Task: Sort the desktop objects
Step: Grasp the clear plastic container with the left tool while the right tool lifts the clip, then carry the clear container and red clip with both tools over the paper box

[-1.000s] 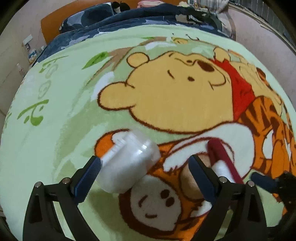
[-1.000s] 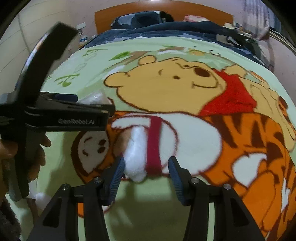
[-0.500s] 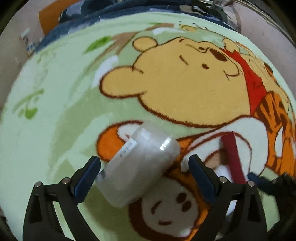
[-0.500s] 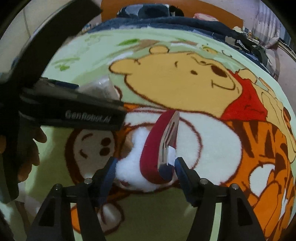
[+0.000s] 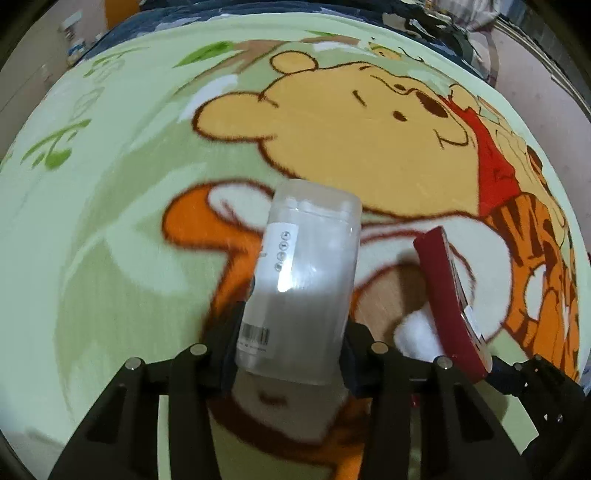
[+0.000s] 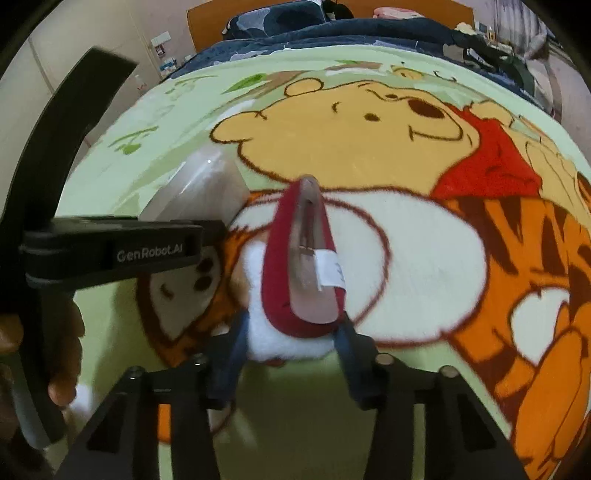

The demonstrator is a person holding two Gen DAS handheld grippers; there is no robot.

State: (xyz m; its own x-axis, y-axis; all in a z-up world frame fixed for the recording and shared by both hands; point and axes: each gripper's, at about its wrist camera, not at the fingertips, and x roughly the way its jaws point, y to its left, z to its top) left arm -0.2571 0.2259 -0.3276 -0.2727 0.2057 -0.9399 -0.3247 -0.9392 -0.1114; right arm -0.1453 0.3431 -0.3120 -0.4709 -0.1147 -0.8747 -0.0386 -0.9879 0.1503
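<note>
A clear plastic jar with a white label stands up between the fingers of my left gripper, which is shut on its lower end and holds it above the blanket. My right gripper is shut on a red and white plush pouch with a white tag, its open mouth facing up. In the left wrist view the same red pouch appears at the right, beside the jar. In the right wrist view the jar shows behind the left gripper's black body.
A cartoon bear and tiger blanket covers the bed under both grippers. A dark navy quilt and a wooden headboard lie at the far end. A hand holds the left gripper's handle.
Both grippers closed: the left one took hold of the jar and raised it upright, the right one took hold of the red pouch and lifted it off the blanket.
</note>
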